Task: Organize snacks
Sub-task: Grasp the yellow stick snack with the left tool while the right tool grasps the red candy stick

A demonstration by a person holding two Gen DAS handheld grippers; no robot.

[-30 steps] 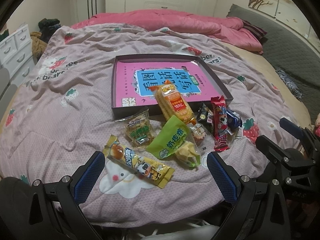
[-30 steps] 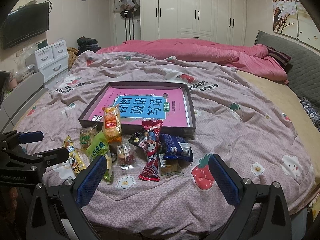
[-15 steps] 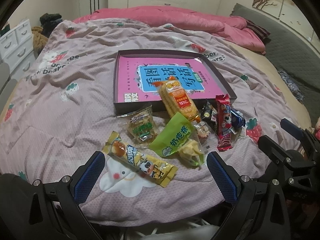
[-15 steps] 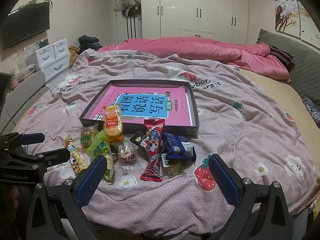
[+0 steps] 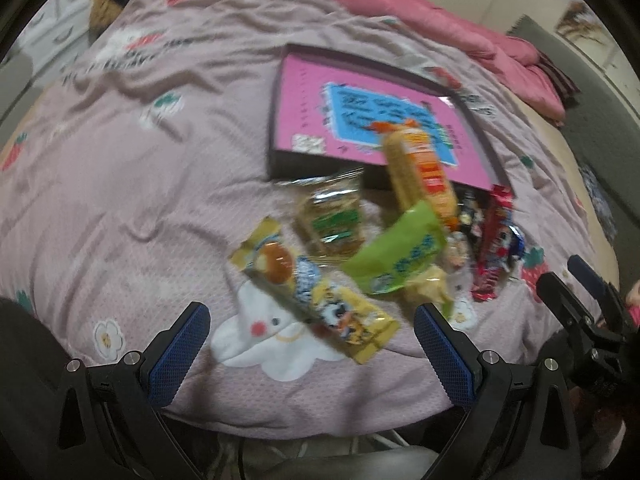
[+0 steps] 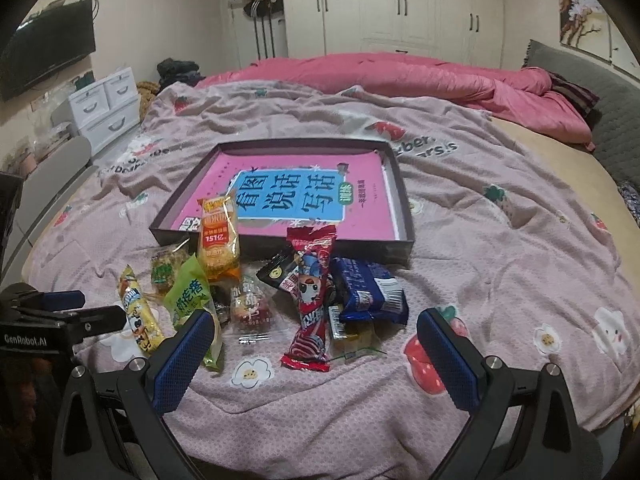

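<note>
Both hand-held grippers are held with their jaws spread wide and nothing between them. The left hand-held gripper [image 5: 308, 344] is poised low above the near edge of the bed, with the long yellow cartoon-printed snack bar [image 5: 316, 292] lying between its blue-padded fingers [image 5: 176, 354] in that blurred view. The right hand-held gripper [image 6: 314, 356] is aimed at the middle of the snack pile, apart from every packet. The snacks are heaped on the pink strawberry-print blanket [image 6: 500, 280], just in front of a shallow dark tray [image 6: 402, 196] that holds a pink book with a blue title panel [image 6: 288, 196]. An orange-and-yellow cracker pack [image 6: 218, 240] is propped against the tray's near wall. A green pouch [image 6: 190, 296] and a small clear-wrapped green-label packet [image 6: 166, 268] are seen to its left. A red wrapper with a cartoon face [image 6: 310, 300] lies across a black sachet [image 6: 278, 270], with a dark blue packet [image 6: 370, 290] just beside it on the right.
</note>
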